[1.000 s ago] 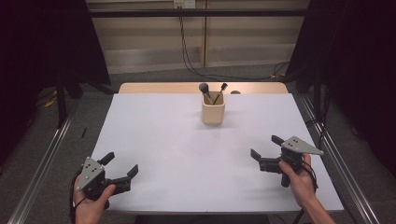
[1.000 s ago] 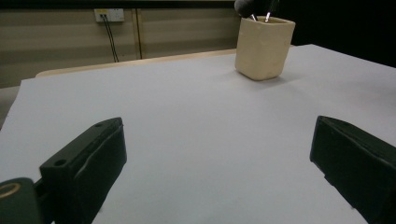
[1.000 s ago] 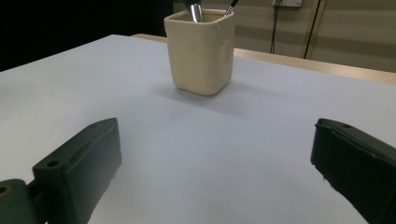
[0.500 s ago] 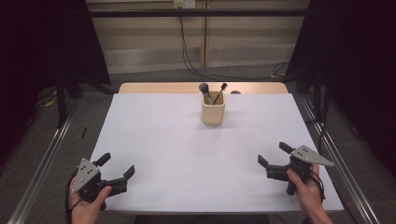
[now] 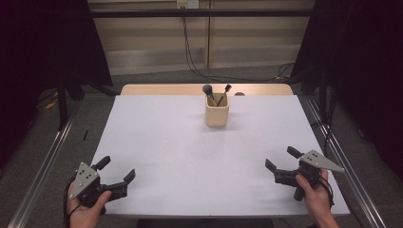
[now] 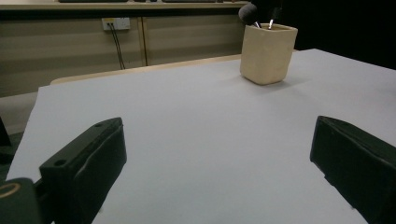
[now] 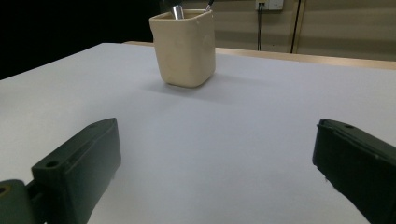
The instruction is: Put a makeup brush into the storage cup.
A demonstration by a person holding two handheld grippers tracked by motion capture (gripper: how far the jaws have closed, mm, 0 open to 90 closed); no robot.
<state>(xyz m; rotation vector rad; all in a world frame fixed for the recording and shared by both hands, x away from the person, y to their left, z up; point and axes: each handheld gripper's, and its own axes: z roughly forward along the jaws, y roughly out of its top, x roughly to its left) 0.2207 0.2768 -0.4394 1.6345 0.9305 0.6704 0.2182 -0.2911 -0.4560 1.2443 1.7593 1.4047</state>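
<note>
Both grippers lower; cream cup [image 5: 217, 113] upright.

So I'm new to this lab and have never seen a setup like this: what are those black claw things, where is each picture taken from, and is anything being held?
A person holds a hand-operated two-jaw tool in each hand. The high view looks down on the white table: the left gripper sits at its near left corner, the right gripper at its near right. The other two pictures come from cameras riding on the grippers, so the black blocks at their bottom edges are each gripper's own jaws. Both stand wide apart with nothing between them. On the table's far side stands a cream, square-sided ceramic cup holding two dark-tipped brushes.
</note>
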